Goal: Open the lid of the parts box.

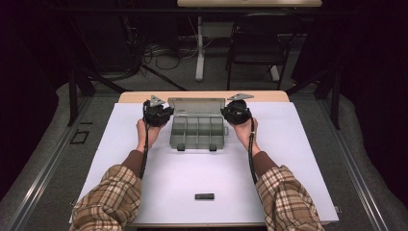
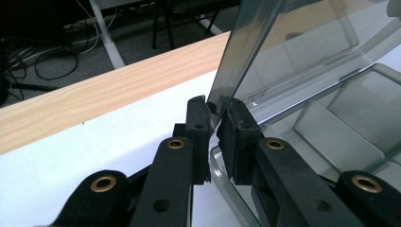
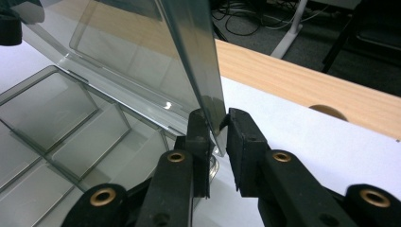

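While both grippers are pinching the lid (image 1: 196, 106) by its side edges, left gripper (image 2: 218, 127) and right gripper (image 3: 218, 130) jaws closed on it, the box (image 1: 198, 132) is sitting mid-bench under that lid. Uneven pulling is risking twisting the hinge, or thin plastic slipping free and dropping.

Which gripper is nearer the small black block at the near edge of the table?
Neither clearly. The left gripper and right gripper each clamp a side edge of the box lid, about equally far behind the black block.
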`<state>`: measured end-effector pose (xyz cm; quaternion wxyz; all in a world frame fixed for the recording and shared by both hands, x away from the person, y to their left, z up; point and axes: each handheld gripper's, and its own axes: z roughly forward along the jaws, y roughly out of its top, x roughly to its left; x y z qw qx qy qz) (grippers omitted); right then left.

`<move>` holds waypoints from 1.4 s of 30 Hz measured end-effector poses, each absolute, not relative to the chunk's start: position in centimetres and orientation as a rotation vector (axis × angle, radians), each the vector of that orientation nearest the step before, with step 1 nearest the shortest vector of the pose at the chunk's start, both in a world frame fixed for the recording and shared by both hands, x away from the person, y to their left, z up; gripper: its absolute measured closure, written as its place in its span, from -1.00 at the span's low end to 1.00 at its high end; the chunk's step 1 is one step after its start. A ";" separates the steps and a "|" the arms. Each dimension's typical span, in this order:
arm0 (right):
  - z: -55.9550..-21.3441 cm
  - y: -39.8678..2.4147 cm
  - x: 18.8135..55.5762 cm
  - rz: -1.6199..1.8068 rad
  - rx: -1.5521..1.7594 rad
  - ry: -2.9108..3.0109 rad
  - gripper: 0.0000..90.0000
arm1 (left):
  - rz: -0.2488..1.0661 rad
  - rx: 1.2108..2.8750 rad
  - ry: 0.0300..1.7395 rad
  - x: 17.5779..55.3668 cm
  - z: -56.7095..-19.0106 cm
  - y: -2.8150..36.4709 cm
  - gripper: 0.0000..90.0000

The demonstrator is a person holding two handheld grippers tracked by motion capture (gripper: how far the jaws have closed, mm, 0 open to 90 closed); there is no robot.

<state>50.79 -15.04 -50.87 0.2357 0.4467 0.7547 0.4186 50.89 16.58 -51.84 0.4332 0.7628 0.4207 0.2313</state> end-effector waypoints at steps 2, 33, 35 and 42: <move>-51.1 -15.0 50.9 1.141 1.233 2.074 0.78 | 0.567 1.893 1.058 51.1 -52.0 16.6 0.81; -53.4 -15.5 52.5 1.170 1.343 2.094 0.80 | 0.543 1.898 1.127 52.2 -54.2 16.1 0.78; -53.4 -15.6 52.6 1.174 1.344 2.100 0.80 | 0.541 1.893 1.129 52.1 -54.2 16.0 0.78; -53.3 -15.7 52.7 1.179 1.354 2.113 0.80 | 0.539 1.891 1.131 52.1 -54.2 16.1 0.78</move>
